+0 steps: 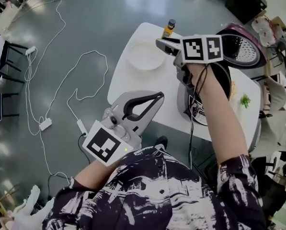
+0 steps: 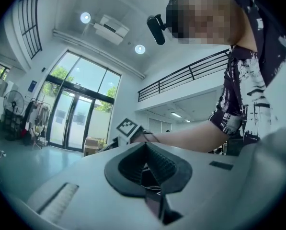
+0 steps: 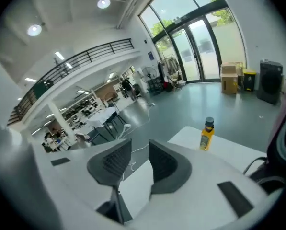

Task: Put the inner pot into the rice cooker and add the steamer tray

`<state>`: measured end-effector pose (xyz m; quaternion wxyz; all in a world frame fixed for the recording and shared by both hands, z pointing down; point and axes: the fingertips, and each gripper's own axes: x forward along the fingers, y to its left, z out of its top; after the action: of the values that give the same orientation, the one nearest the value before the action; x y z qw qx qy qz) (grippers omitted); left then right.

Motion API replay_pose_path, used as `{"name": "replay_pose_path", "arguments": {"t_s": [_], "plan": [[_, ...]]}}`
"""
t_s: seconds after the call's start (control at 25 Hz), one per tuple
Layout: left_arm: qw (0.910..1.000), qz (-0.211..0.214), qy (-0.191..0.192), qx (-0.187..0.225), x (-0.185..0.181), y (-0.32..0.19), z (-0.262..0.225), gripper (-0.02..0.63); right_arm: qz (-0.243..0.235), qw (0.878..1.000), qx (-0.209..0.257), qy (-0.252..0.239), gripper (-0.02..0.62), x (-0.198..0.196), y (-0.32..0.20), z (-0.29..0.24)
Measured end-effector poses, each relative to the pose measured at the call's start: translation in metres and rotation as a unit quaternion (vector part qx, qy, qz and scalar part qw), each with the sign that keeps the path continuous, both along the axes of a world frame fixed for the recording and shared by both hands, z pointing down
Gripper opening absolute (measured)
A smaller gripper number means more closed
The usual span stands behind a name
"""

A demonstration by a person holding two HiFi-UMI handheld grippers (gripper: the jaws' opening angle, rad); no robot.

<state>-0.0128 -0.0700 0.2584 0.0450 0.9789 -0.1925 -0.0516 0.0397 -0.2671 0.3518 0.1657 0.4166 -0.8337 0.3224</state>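
Two grippers, both empty. The left gripper (image 1: 157,96) has its fingers pressed together over the near edge of the table (image 1: 133,86), well short of the white tray (image 1: 145,56). The right gripper (image 1: 163,44) has its fingers slightly apart, tips just right of the tray, with the open rice cooker (image 1: 200,114) under its wrist.

Yellow bottle (image 3: 207,137), white table (image 1: 132,86)

Head view overhead (table (image 1: 126,80) shared with right)
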Motion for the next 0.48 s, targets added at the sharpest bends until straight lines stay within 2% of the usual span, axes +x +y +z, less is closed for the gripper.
{"name": "replay_pose_path", "arguments": {"t_s": [0.08,0.16,0.32,0.48], "plan": [[0.9998,-0.018,0.007,-0.005,-0.029,-0.011,0.003,0.005,0.051,0.997,-0.049,0.023,0.110,-0.012,-0.035,0.051],[0.9994,-0.032,0.012,-0.010,-0.051,-0.019,0.007,0.005,0.110,0.987,-0.110,0.050,0.110,0.000,-0.054,0.112],[0.9982,-0.055,0.009,-0.020,-0.081,-0.032,0.024,0.005,0.203,0.950,-0.205,0.119,0.110,0.056,-0.056,0.213],[0.9963,-0.076,0.007,-0.039,-0.107,-0.045,0.044,0.005,0.265,0.920,-0.262,0.120,0.118,0.088,-0.045,0.271]]}}
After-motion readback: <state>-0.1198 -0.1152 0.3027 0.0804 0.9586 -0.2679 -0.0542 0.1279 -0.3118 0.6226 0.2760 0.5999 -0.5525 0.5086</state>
